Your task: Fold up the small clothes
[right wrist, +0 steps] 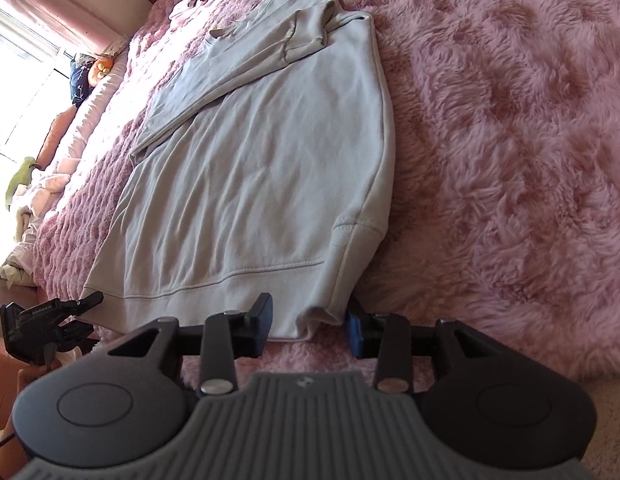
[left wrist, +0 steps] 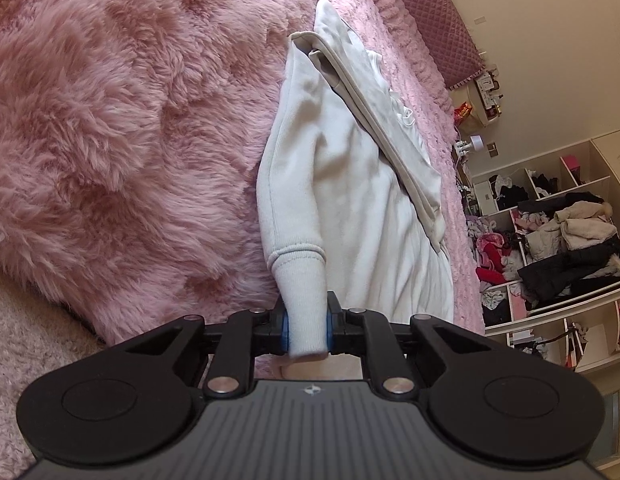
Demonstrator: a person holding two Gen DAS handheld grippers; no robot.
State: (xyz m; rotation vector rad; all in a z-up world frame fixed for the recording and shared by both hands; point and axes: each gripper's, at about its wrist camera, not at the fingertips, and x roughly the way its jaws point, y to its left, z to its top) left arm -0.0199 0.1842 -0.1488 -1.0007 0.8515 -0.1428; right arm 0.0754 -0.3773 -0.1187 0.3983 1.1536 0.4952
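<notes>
A white sweatshirt [right wrist: 261,168] is spread on the pink bed [right wrist: 510,140] near its front edge, one sleeve already folded across; further folds are judged outstanding. The other sleeve's cuff [left wrist: 305,312] is clamped by the left gripper [left wrist: 305,326] fingers, while the hem corner [right wrist: 314,316] is straddled, unpressed, by the half-spread right gripper [right wrist: 310,326] fingers.

The left gripper [left wrist: 305,330] points downward, its blue pads [left wrist: 285,330] pinched on a ribbed sleeve cuff [left wrist: 299,304]. The right gripper [right wrist: 310,326] tilts more steeply down, jaws parted, straddling the sweatshirt's hem corner [right wrist: 314,314] without pressing it.
</notes>
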